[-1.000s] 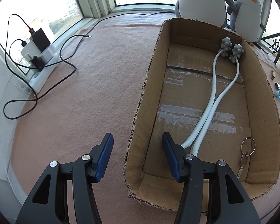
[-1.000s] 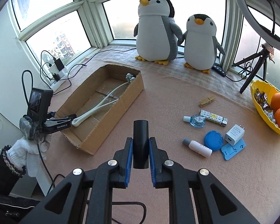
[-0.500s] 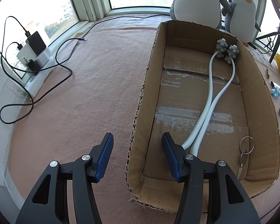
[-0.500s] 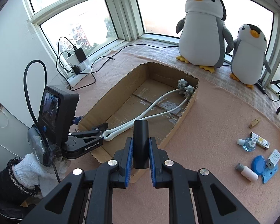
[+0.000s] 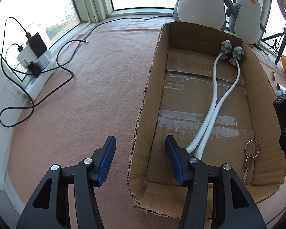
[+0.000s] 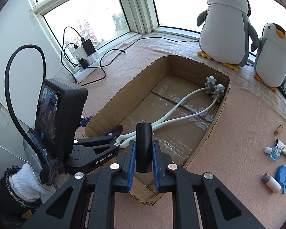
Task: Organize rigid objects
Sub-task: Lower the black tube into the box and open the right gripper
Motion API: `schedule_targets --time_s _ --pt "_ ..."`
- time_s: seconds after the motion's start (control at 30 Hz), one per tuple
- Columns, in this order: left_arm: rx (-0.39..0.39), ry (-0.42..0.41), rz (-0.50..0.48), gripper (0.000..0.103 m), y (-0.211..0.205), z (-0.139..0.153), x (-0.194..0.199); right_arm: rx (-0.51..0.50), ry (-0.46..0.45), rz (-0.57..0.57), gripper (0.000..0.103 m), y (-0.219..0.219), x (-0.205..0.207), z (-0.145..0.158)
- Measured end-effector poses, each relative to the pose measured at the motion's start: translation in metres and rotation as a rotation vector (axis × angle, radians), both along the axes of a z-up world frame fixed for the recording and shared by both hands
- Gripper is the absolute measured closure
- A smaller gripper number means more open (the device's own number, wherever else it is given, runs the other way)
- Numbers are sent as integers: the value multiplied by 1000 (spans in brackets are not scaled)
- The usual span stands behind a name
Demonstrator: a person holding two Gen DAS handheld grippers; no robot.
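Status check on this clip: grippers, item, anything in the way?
Right gripper shut on black tube, over box. Left gripper straddles box wall. Massager, keys inside.

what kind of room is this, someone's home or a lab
Most likely a home, at a bay window seat: windows wrap around a pink carpeted ledge, two plush penguins sit by the glass, and chargers fill a power strip in the corner.

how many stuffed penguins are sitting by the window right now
2. A large grey-and-white plush penguin sits on the sill beyond the far end of the brown cardboard box; a smaller grey-and-white plush penguin sits beside it, toward the right of the right wrist view. No others show.
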State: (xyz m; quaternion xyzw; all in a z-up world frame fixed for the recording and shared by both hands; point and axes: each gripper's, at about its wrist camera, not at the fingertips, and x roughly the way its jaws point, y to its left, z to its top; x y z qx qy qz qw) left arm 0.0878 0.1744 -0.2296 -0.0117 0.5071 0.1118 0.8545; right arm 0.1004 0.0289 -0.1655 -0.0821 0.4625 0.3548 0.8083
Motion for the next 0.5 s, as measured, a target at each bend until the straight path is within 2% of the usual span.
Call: schedule_targets --time_s 0.17,0.3,0.5 --pt "-1 0 2 50 1 0 0 7 15 17 85 0 1 0" --pt "3 2 2 50 0 0 0 15 -3 14 65 0 -2 4" --pt "8 3 1 50 -1 2 0 43 -10 3 64 -7 -3 10"
